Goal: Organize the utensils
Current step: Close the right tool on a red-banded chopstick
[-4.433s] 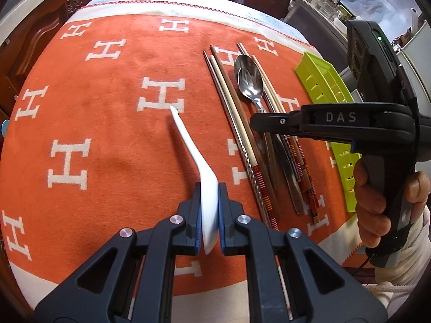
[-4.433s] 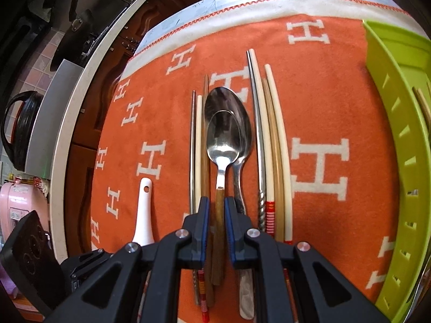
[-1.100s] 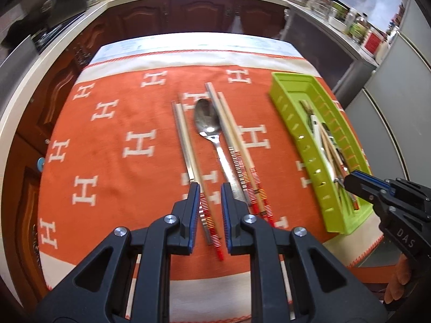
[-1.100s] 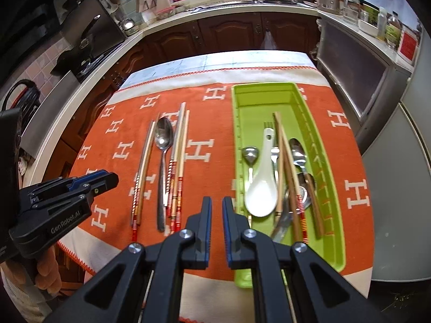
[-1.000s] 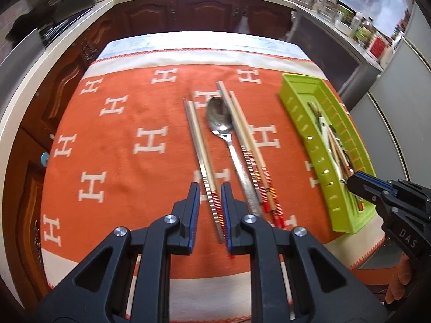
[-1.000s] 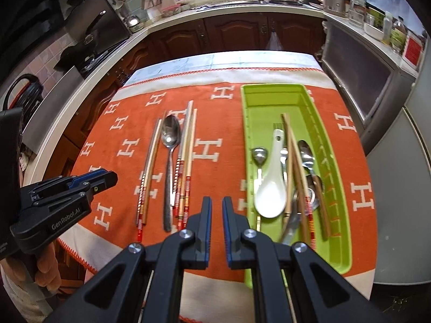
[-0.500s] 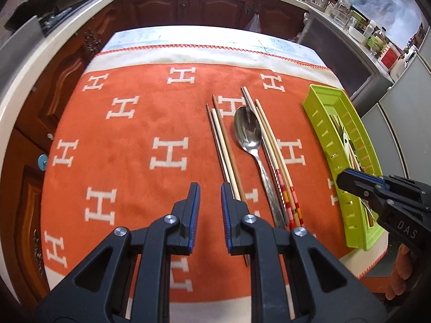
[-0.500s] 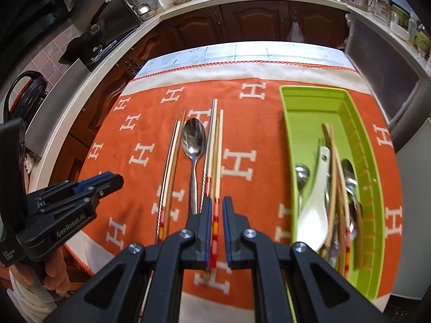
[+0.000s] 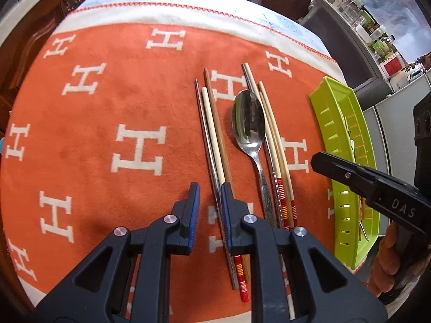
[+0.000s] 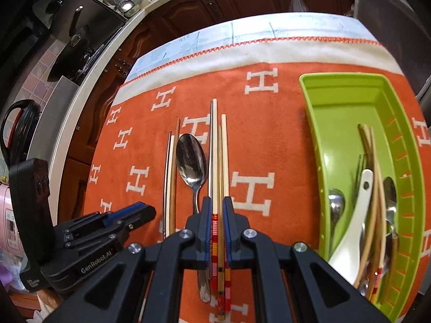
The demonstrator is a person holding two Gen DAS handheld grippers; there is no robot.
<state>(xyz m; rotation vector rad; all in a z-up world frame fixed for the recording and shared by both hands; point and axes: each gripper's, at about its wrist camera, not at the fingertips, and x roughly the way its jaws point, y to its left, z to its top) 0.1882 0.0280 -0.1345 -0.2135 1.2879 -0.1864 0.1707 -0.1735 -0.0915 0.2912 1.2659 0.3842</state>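
The right gripper (image 10: 214, 214) has its jaws parted around the chopsticks (image 10: 222, 161) beside the spoon (image 10: 191, 161), not clamped. The left gripper (image 9: 210, 196) is also open, its right jaw over another chopstick group (image 9: 212, 137). All lie on the orange cloth (image 9: 107, 102). Right of both jaws sits the green tray (image 10: 344, 107), holding a white spoon (image 10: 353, 228) and other utensils.

steel spoon (image 9: 248, 123) flat between chopsticks (image 9: 212, 145) | green tray (image 10: 350, 102) part-filled
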